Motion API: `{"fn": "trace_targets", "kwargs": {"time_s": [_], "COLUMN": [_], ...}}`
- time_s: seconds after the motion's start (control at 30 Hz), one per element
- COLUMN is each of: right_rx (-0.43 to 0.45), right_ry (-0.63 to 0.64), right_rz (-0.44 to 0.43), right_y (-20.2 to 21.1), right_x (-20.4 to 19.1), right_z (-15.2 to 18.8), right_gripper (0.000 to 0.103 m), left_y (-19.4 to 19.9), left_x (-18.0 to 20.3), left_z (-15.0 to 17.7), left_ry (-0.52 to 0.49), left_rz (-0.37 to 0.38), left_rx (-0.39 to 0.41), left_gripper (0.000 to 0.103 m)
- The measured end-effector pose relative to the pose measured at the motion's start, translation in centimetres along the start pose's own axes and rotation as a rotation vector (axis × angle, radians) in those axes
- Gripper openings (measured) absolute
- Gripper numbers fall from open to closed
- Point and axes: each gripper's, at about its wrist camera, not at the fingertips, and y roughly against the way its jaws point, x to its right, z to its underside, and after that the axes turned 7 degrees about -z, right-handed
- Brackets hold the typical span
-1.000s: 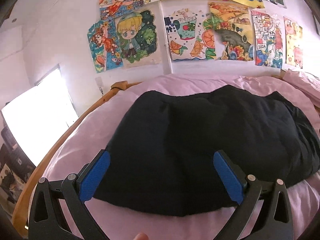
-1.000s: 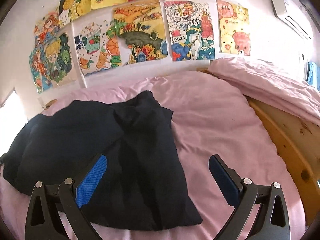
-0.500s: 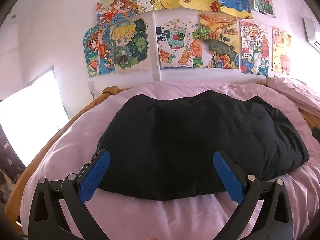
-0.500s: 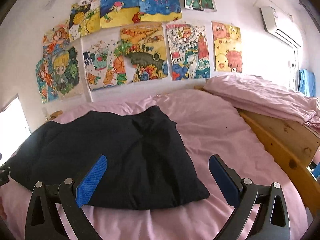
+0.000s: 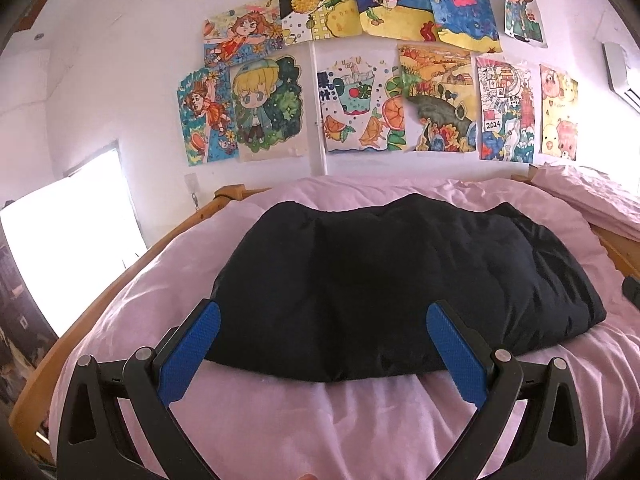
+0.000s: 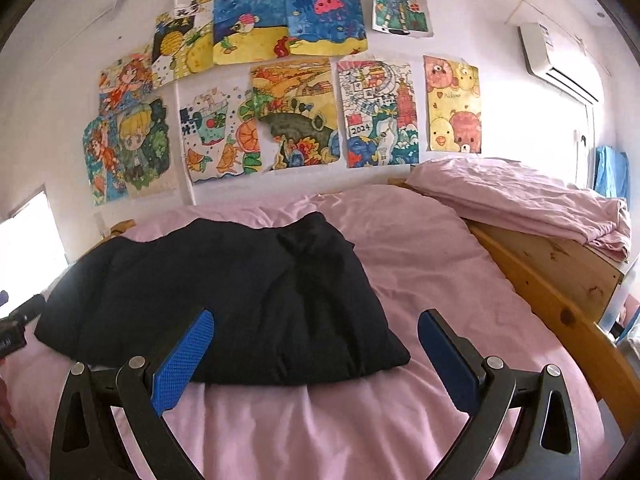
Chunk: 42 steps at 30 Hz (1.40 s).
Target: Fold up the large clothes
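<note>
**So, both grippers are backed off and the fold looks about done**

Okay, quick update from my end. The dark navy padded garment (image 5: pixel 400 292) is lying as a compact, roughly rectangular bundle in the middle of the pink bedsheet (image 5: pixel 320 420), long side running left to right, nothing gripping it. A second ago I was much closer in, with the cloth filling the lower part of both views and one flap on the right side draped further toward me. Now that flap sits tucked in with the rest, and the near edge reads as one fairly straight line in both wrist views.

Left gripper (image 5: pixel 324 350) is spread wide, blue pads empty, hanging above the sheet just short of the near edge. Right gripper (image 6: pixel 316 354) is the same: wide apart, holding nothing, lined up over the bundle's right corner. I've pulled both up and back since the earlier frames.

My read: this fold is finished or one pass away. The right end looks a bit lumpier, so maybe a pat-down there.

Further out: wooden bed frame (image 6: pixel 560 304), folded pink duvet (image 6: pixel 520 204) on the right, kids' drawings (image 5: pixel 360 80) on the wall.
</note>
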Motion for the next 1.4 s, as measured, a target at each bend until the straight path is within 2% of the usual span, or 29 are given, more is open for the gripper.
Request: {"fn": "trace_targets", "kwargs": {"time_s": [0.43, 0.8, 1.4], "right_rx": [0.009, 0.013, 0.007], "right_ry": [0.041, 0.05, 0.064], "right_rz": [-0.05, -0.077, -0.147], "right_y": [2.5, 4.2, 8.0], "right_x": [-2.3, -3.3, -5.8], "right_z": [1.2, 2.1, 4.7], "right_gripper": [0.103, 0.103, 0.103], "left_y": [2.7, 4.4, 8.9], "left_x": [-1.3, -2.2, -1.6], "left_z": [1.4, 2.7, 4.8], "left_ry": [0.042, 0.07, 0.013], "left_rz": [-0.042, -0.04, -0.004], "left_rx": [-0.056, -0.082, 0.003], "left_gripper": [0.102, 0.102, 0.102]}}
